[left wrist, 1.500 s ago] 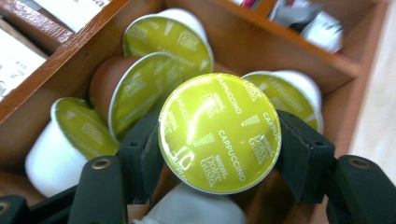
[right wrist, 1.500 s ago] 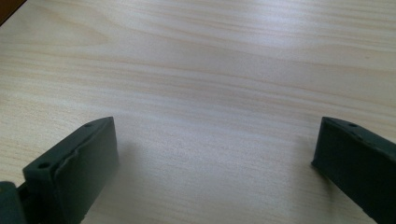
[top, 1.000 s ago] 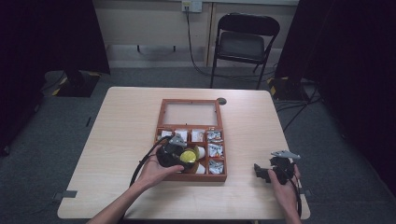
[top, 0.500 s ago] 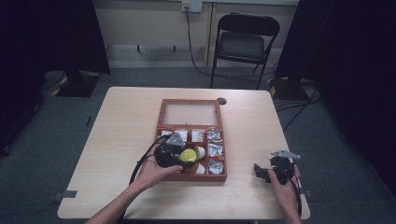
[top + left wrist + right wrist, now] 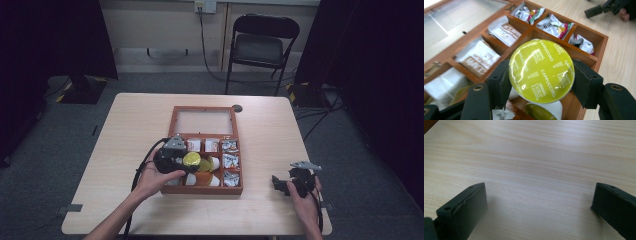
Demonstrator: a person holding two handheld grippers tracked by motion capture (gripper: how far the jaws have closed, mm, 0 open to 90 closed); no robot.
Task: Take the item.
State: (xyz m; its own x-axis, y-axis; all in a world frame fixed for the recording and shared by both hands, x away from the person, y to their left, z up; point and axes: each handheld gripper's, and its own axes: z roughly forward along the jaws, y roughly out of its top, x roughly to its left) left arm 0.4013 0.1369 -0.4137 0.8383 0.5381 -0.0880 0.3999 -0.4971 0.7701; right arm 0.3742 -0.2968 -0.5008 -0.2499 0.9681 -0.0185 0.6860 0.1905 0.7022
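Observation:
My left gripper [image 5: 540, 78] is shut on a coffee capsule [image 5: 541, 71] with a yellow-green foil lid marked cappuccino, held just above the wooden compartment box [image 5: 172, 127]. In the high view this capsule [image 5: 191, 159] hangs over the box's middle cells, with the left gripper [image 5: 186, 162] at its left. Another capsule [image 5: 544, 110] lies below it in a cell. My right gripper [image 5: 280, 184] rests open on the bare table [image 5: 536, 157] at the front right, nothing between its jaws.
The box has its glass lid [image 5: 204, 121] open flat toward the far side. Cells hold white sachets [image 5: 477, 57] and crinkled wrapped packets [image 5: 555, 25]. A small round dark thing [image 5: 236, 108] lies behind the box. A folding chair [image 5: 262, 42] stands beyond the table.
The left gripper with the capsule has shifted slightly over the box. The right gripper has stayed where it was.

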